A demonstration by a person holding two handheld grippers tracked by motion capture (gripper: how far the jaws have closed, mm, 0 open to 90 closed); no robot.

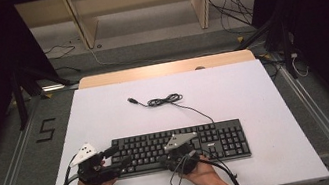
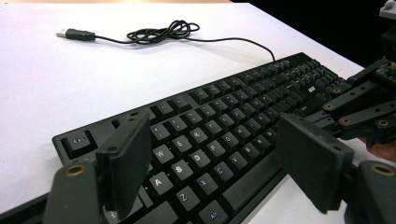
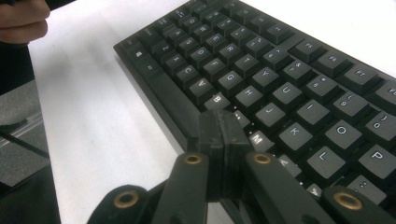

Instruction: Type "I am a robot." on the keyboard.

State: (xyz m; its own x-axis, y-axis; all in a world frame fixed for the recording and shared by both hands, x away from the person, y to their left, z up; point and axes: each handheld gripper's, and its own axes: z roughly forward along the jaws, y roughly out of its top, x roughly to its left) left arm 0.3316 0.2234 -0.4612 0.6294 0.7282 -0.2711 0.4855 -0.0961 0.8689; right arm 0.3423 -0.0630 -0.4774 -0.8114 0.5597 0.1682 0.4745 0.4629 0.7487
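A black keyboard (image 1: 211, 140) lies near the front of the white table top (image 1: 106, 117). Its thin cable (image 1: 169, 100) runs back in a loose coil to a USB plug (image 1: 131, 99). My left gripper (image 1: 118, 157) hovers at the keyboard's left end, open. In the left gripper view its jaws (image 2: 215, 140) stand wide apart above the letter keys (image 2: 224, 121), with nothing between them. My right gripper (image 1: 175, 152) is at the keyboard's front edge near the middle. In the right gripper view its pads (image 3: 222, 135) are pressed together, empty, over the bottom letter row (image 3: 280, 70). Whether they touch a key I cannot tell.
The table's far and right parts are bare white surface (image 1: 254, 92). Behind the table stand light wooden frames (image 1: 85, 24) with loose cables (image 1: 235, 14) on the floor. A "5" mark (image 1: 45, 129) is on the floor at the left, and dark stand legs (image 1: 18, 96) beside it.
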